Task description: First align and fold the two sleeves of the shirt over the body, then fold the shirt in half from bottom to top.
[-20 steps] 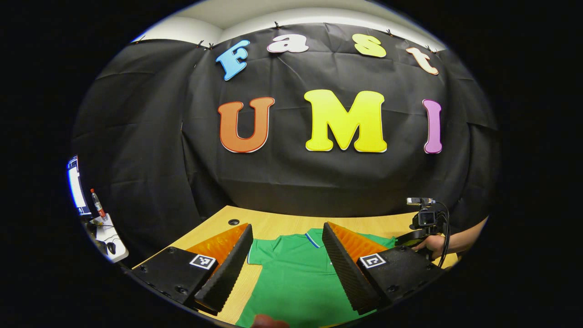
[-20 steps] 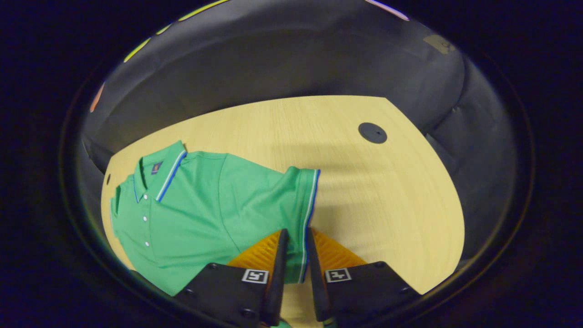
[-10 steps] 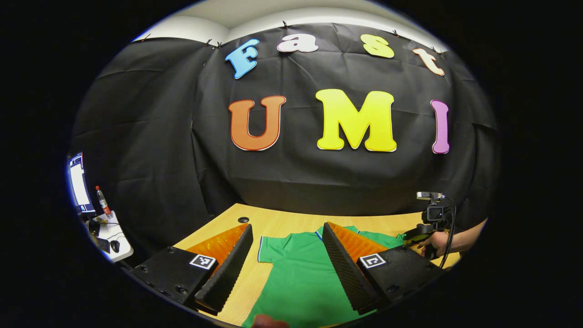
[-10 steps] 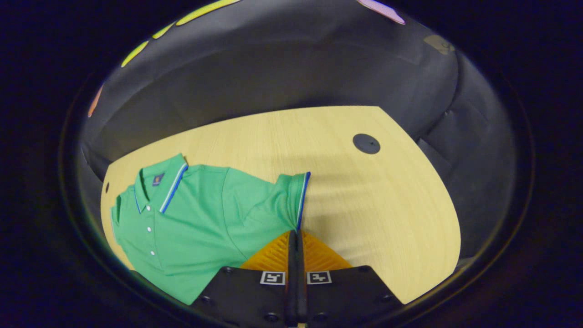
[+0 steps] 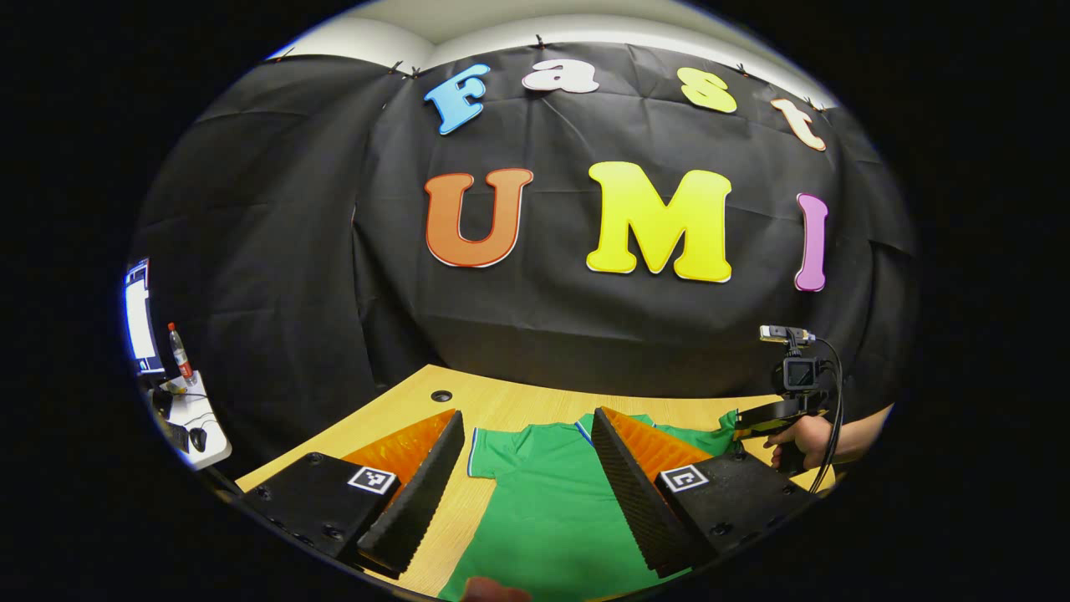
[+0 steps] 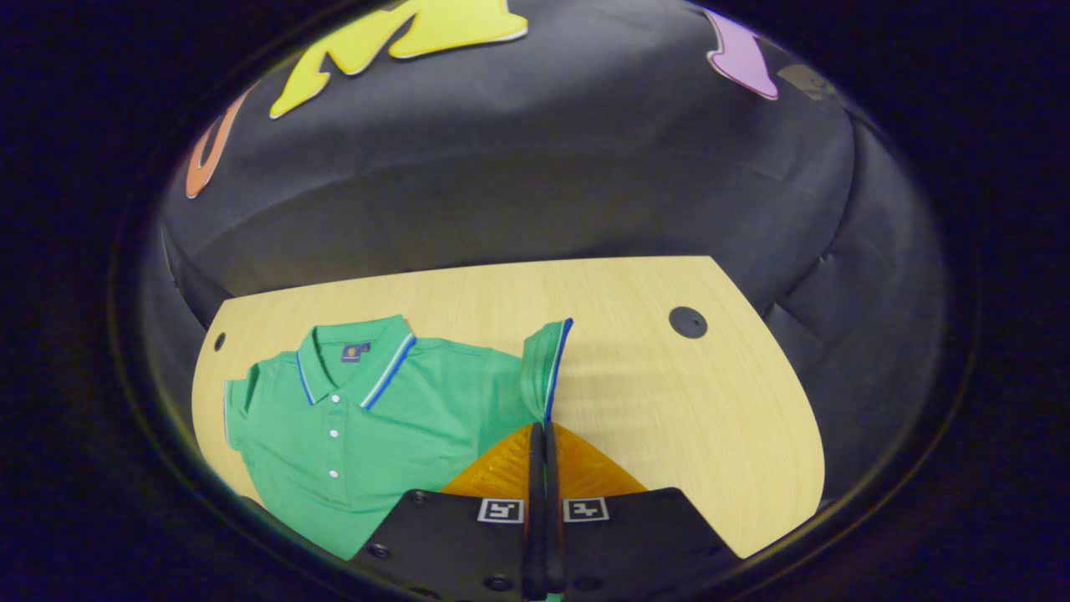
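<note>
A green polo shirt [image 6: 376, 418] with a blue-and-white trimmed collar lies face up on the wooden table [image 6: 669, 401]. My right gripper [image 6: 542, 428] is shut on the striped cuff of one sleeve [image 6: 545, 364], which stands up off the table. In the left gripper view the shirt [image 5: 543, 502] lies below and between the fingers of my left gripper [image 5: 527, 415], which hovers open above it and holds nothing. Farther right, a hand holds the right gripper [image 5: 777, 411] at the shirt's raised sleeve [image 5: 719, 435].
Black grommets [image 6: 688, 322] [image 5: 441, 395] sit in the table near its back corners. A small side desk [image 5: 188, 418] with a bottle and a monitor stands at far left. Bare wood [image 6: 719, 435] stretches to the right of the shirt. A fingertip [image 5: 493, 590] shows at the bottom edge.
My right gripper closed on the sleeve cuff and lifted it off the table, pulling it upright. The left gripper stayed open, drifting slightly over the shirt.
</note>
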### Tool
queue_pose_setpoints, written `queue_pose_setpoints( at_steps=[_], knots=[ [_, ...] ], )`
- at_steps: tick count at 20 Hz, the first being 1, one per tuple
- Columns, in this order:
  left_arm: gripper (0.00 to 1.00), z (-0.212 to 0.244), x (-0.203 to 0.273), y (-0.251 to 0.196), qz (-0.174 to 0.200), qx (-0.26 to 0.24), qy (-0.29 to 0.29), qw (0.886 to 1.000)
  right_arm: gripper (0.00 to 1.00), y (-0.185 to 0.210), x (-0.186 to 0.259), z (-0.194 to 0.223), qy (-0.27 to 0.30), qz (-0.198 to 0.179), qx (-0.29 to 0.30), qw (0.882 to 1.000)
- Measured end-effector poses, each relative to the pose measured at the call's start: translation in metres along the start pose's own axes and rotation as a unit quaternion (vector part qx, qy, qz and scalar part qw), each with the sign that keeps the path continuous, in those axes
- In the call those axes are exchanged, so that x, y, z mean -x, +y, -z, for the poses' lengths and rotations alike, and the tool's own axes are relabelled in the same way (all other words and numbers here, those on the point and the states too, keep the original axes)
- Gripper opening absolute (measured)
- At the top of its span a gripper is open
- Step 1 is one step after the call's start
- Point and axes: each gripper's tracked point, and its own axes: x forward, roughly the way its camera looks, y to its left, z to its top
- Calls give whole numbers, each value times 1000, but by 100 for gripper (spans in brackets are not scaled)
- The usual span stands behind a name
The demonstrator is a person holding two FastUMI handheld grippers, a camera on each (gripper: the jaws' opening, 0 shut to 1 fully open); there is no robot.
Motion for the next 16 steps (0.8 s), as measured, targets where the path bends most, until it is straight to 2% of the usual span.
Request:
queue_pose_setpoints(
  at_steps=[3,11,16],
  knots=[
    [99,3,4,19,-6,3,2,1000,2,41,7,8,3,-17,10,1000],
    [99,7,10,64,-20,-3,16,1000,2,130,-6,29,37,-58,-19,997],
    [99,14,8,77,-12,-6,28,1000,8,171,-3,41,53,-109,-56,991]
  ],
)
